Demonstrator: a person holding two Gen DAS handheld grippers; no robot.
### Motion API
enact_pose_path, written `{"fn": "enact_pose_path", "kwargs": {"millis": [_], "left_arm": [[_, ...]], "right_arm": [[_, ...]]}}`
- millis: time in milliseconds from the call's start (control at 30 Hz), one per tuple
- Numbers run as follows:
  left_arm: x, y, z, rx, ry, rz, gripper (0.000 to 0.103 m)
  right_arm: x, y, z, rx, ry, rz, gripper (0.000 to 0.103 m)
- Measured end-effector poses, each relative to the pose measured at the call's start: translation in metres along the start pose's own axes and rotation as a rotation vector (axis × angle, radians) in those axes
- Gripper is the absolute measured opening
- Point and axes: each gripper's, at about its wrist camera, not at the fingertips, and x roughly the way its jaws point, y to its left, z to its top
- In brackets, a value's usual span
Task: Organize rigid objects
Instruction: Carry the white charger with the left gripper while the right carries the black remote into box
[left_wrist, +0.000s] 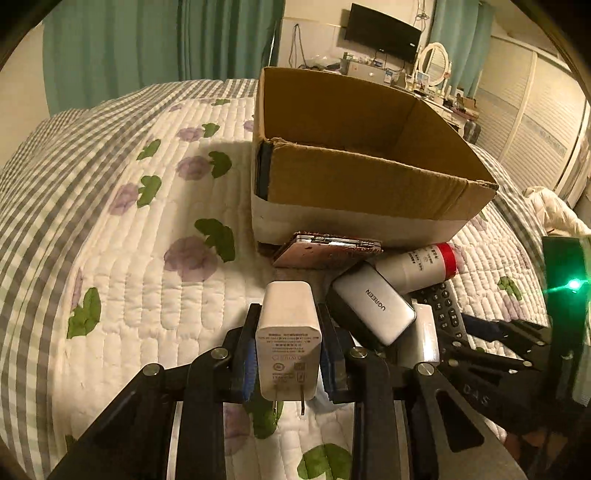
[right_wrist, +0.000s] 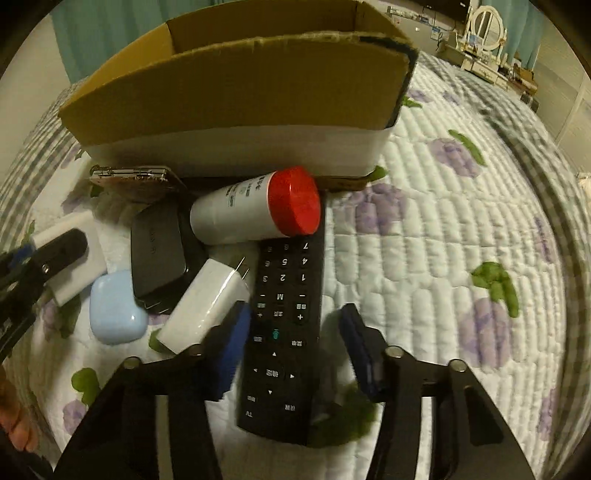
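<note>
My left gripper (left_wrist: 288, 347) clamps a white wall charger (left_wrist: 288, 332), its 2 prongs pointing back at me, above the quilt short of the cardboard box (left_wrist: 354, 184). My right gripper (right_wrist: 291, 343) is spread around the black remote (right_wrist: 282, 332); closing could roll the red-capped bottle (right_wrist: 255, 206) lying on its far end.

Matt cardboard box (left_wrist: 354, 177); quilted cloth bedspread (left_wrist: 129, 240); glossy plastic charger (left_wrist: 288, 332).
</note>
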Motion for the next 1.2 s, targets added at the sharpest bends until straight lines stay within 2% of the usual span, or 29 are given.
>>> {"fn": "enact_pose_path", "kwargs": {"millis": [100,167,200,433,733,1033,1200], "left_arm": [[-0.002,-0.003,-0.002,0.022,0.004,0.011,0.028],[-0.001,-0.003,-0.002,0.021,0.012,0.010,0.028],[-0.002,-0.003,-0.002,0.016,0.019,0.010,0.028],[-0.017,-0.011,0.001,0.006,0.029,0.009,0.028],[-0.057,-0.027,0.012,0.020,-0.015,-0.009,0.028],[-0.071,-0.030,0.035,0.034,-0.050,-0.019,0.028],[-0.072,-0.031,0.066,0.038,-0.084,-0.037,0.028]], "right_arm": [[0.005,-0.001,0.001,0.023,0.005,0.038,0.034],[0.003,0.003,0.001,0.004,-0.002,0.025,0.033],[0.000,0.005,0.001,-0.002,-0.005,0.022,0.028],[-0.032,0.006,-0.002,0.010,-0.053,0.031,0.023],[-0.073,-0.005,-0.010,0.024,-0.096,0.012,0.019],[-0.119,-0.006,0.007,0.038,-0.221,0.036,0.019],[-0.153,-0.005,0.042,0.039,-0.334,0.061,0.019]]}}
